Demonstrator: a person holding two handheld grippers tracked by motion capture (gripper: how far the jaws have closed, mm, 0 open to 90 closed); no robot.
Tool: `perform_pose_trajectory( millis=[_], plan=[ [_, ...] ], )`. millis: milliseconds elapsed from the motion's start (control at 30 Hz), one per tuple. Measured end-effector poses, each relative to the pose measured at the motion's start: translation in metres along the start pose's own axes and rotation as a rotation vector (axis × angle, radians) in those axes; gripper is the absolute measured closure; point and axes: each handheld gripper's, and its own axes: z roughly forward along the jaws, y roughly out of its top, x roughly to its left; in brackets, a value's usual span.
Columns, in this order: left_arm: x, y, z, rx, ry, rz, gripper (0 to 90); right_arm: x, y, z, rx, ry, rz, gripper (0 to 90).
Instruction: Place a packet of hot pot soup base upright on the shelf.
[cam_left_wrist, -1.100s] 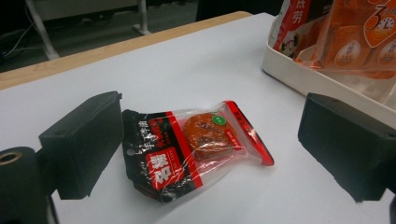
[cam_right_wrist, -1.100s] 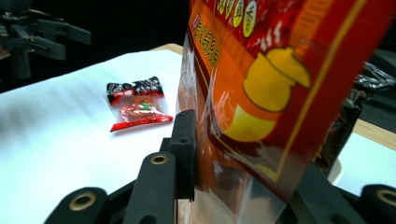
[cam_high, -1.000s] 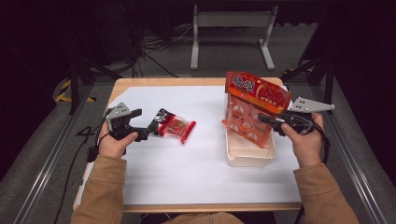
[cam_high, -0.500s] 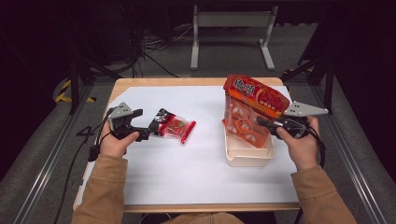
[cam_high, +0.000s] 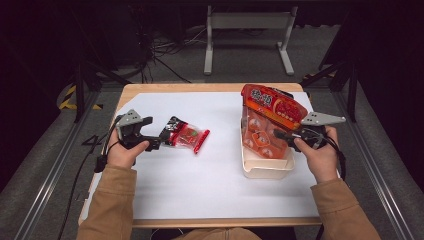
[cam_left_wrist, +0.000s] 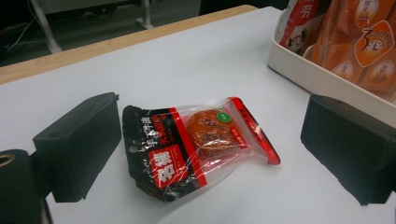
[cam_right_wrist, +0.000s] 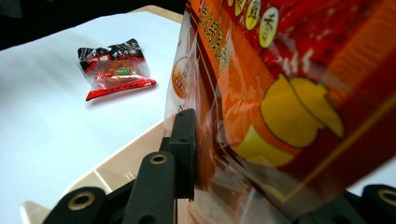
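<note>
The large orange snack bag (cam_high: 270, 120) stands tilted in the cream bin (cam_high: 265, 170) at the table's right side, pinched at its lower edge by the right gripper (cam_high: 287, 136), whose jaws close on the film. It looks partly seated, not yet released or laid flat. The small red snack packet (cam_left_wrist: 196, 142) lies on the white table (cam_high: 200, 190) between the wide, untouching jaws of the left gripper (cam_high: 157, 140), so its pickup seems left to do. In the right gripper view the bag hides the far jaw, and the bin's contents are hard to make out.
</note>
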Motion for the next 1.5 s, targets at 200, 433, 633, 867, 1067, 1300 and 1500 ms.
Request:
perform_pose_trajectory(
  millis=[200,433,633,867,1067,1300,1500],
  plan=[
    [-0.001,-0.001,0.003,0.006,0.030,-0.030,2.9,-0.006,-0.008,-0.002,-0.020,0.022,0.032,69.3],
    [0.000,-0.004,0.007,0.024,0.071,-0.038,4.9,-0.008,-0.011,-0.004,-0.028,0.013,0.035,60.3],
    [0.004,-0.004,0.007,0.012,0.055,-0.082,5.2,-0.008,-0.012,-0.011,-0.059,-0.008,0.058,43.7],
    [0.008,-0.002,0.006,0.024,0.036,-0.062,9.0,-0.014,-0.015,-0.032,-0.091,-0.054,0.064,30.8],
    [0.010,0.001,0.004,0.034,0.061,-0.035,13.0,-0.017,-0.018,-0.052,-0.121,-0.062,0.057,28.6],
    [0.013,-0.003,0.005,0.021,0.101,-0.052,15.0,-0.021,-0.021,-0.068,-0.113,-0.072,0.026,28.7],
    [0.015,-0.009,0.013,-0.001,0.105,-0.097,20.1,-0.025,-0.025,-0.076,-0.100,-0.102,0.028,28.7]
  ],
)
